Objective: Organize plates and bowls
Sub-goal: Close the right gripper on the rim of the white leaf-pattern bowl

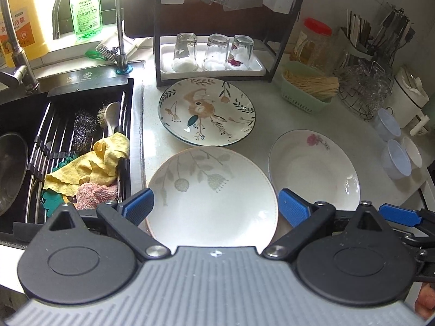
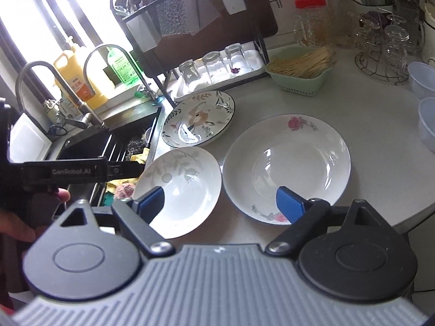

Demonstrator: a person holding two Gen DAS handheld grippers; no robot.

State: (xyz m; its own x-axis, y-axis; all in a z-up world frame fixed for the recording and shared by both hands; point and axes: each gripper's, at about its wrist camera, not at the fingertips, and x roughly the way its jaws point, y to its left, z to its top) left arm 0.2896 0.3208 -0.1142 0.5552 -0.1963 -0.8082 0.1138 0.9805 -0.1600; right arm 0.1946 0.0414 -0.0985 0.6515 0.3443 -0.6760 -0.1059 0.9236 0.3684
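Observation:
Three plates lie on the white counter. A grey-leaf plate (image 1: 214, 193) (image 2: 179, 190) is nearest. A plate with a brown flower and a dark rim (image 1: 207, 111) (image 2: 198, 118) lies behind it. A pink-rose plate (image 1: 312, 168) (image 2: 288, 163) lies to the right. My left gripper (image 1: 216, 206) is open and empty above the near side of the grey-leaf plate. My right gripper (image 2: 220, 203) is open and empty, its fingers over the gap between the grey-leaf and pink-rose plates. Small plastic bowls (image 1: 395, 161) (image 2: 428, 125) stand at the far right.
A black sink (image 1: 65, 146) with a rack, cloths and a scourer lies to the left. A black shelf (image 1: 214, 51) holds three upturned glasses behind the plates. A green basket (image 1: 307, 89), a red-lidded jar (image 1: 315, 40) and a wire glass stand (image 1: 367, 92) stand at the back right.

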